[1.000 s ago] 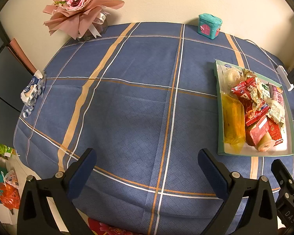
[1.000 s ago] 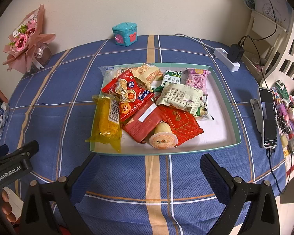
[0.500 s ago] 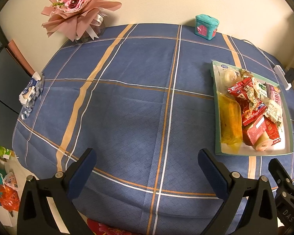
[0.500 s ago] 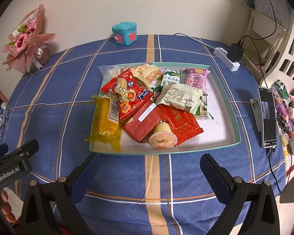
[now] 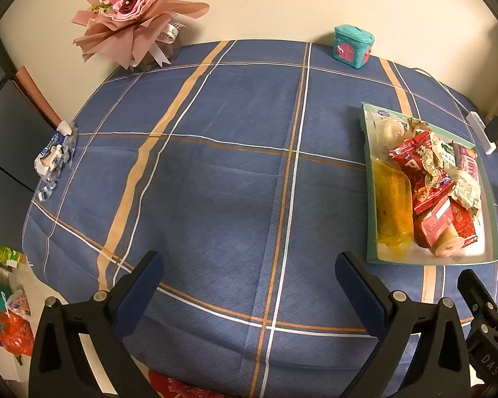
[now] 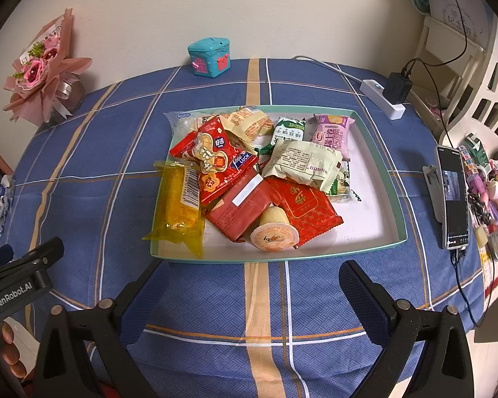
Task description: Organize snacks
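Snacks lie heaped in one shallow green-rimmed tray (image 6: 386, 169) on the desk (image 6: 116, 126), which is covered by a blue plaid cloth. Counting what shows in the right wrist view: one long yellow packet (image 6: 177, 207) hangs over the tray's left rim, one red peanut bag (image 6: 215, 157) lies beside it toward the tray's middle, one flat red box (image 6: 240, 207) and one red-and-gold sachet (image 6: 303, 207) sit toward the tray's near side, and one small jelly cup (image 6: 274, 233) rests tipped by the near rim. Further back in the tray lie one cream wrapper (image 6: 302, 164), one green-and-white biscuit pack (image 6: 289, 129), one pink pack (image 6: 332, 132) and one tan wrapper (image 6: 252, 122); others are buried and cannot be counted. The right claw (image 6: 249, 290) hovers just short of the tray's near rim, its two jaws spread wide and holding nothing. The left claw (image 5: 249, 282) hangs over bare cloth left of the tray, its jaws likewise spread wide apart and empty. Behind the tray by the wall stands one teal toy box (image 6: 209, 56); far left of the tray sits one pink bouquet (image 6: 41, 73). Right of the tray lies one phone (image 6: 453, 195), and beyond the tray's far right corner one white power strip (image 6: 383, 98).
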Demonstrator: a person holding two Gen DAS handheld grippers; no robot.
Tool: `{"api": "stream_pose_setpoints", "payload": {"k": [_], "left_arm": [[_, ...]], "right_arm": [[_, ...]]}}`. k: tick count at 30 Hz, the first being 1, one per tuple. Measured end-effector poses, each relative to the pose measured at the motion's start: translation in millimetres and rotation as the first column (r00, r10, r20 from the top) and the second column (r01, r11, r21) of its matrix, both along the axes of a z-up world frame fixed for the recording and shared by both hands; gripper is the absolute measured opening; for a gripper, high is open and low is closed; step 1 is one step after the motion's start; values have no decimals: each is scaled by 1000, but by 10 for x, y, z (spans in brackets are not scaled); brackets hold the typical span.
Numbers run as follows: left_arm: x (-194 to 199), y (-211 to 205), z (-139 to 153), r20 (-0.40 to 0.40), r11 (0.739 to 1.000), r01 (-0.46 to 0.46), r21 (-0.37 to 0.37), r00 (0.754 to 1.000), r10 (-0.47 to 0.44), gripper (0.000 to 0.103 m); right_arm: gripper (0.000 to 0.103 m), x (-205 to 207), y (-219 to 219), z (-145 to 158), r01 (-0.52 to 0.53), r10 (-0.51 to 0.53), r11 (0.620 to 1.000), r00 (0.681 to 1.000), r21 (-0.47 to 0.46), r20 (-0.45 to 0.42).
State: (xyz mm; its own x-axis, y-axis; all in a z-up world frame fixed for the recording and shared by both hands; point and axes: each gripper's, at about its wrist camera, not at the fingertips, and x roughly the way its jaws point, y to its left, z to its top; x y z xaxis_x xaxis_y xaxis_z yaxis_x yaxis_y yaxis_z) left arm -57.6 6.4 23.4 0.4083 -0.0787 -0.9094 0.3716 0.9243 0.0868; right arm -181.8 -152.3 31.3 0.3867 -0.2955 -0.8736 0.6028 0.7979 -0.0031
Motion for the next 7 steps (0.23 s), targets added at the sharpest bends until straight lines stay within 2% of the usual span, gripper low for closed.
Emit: {"api": "stream_pose_setpoints", "payload": {"k": [7], "left_arm": [[-3, -3, -12, -2, 1000, -9, 4, 1000, 9, 103]], "right_arm": [[103, 0, -3, -2, 0, 0, 1000, 1000, 0, -1]]}}
